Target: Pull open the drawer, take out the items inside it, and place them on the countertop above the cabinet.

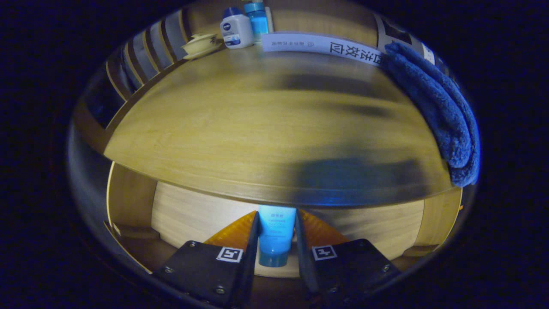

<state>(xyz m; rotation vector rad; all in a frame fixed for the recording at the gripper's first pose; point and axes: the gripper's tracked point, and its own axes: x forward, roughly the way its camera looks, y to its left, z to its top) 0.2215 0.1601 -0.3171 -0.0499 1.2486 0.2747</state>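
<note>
Your gripper (276, 234) has both fingers pinching a blue tube (275, 234), its long axis running along the fingers, cap end toward the camera and flat end toward the countertop (257, 137). You hold it just below the countertop's front edge, above the open drawer (188, 214). A blue towel (437, 111) drapes the countertop's right side; two bottles (242, 25) stand at its far edge.

A light blue tube (276, 234) with a darker blue cap is seen clamped between the two fingers of the hand-held gripper (276, 223), cap end pointing back toward the camera. It is held above the open drawer (193, 214), just below the front edge of the wooden counter (257, 128).
</note>
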